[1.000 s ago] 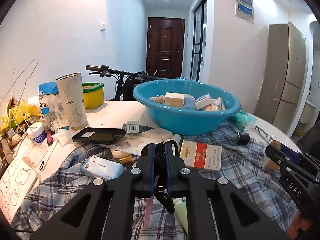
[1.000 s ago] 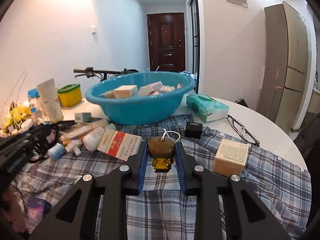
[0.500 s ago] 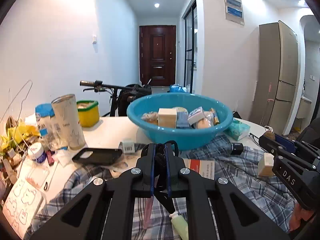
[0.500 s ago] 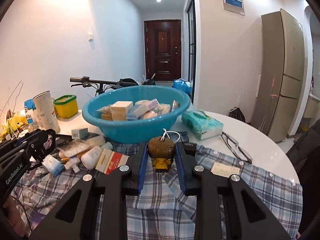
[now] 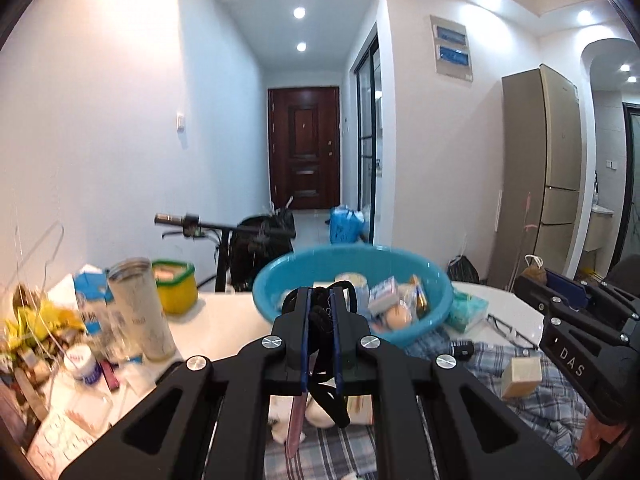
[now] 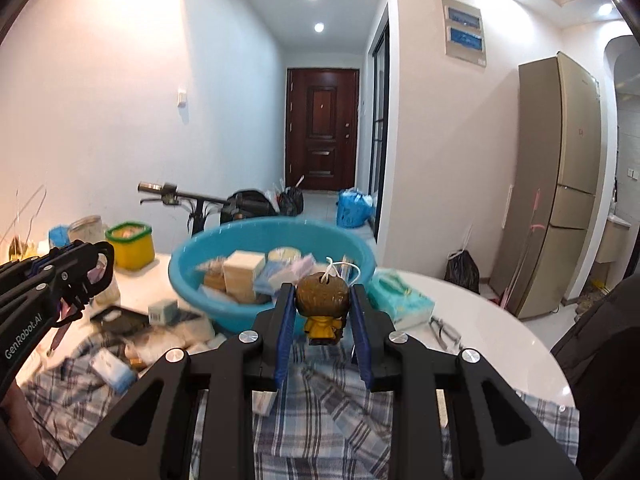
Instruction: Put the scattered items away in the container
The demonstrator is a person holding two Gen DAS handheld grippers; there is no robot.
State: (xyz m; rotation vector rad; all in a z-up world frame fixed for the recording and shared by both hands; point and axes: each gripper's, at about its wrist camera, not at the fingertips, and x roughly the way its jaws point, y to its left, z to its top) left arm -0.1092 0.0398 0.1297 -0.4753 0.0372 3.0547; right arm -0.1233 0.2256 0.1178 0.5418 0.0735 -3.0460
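I have lifted both loads off the table, my left hand-held gripper (image 5: pixel 320 320) clamped on a black cord bundle (image 5: pixel 320 314) and my right hand-held gripper (image 6: pixel 322 312) gripping a small figurine (image 6: pixel 323 304), so the blue basin (image 6: pixel 192 268) at mid-frame is next.

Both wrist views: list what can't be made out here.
- Left tool: shut on a black cord item; its own fingers hide what it is, left view.
- Blue basin contents: motion-blurred, labels unreadable, both views.
- Clutter near the tumbler: blurred, left view.
- Figurine in the right tool: face turned away.
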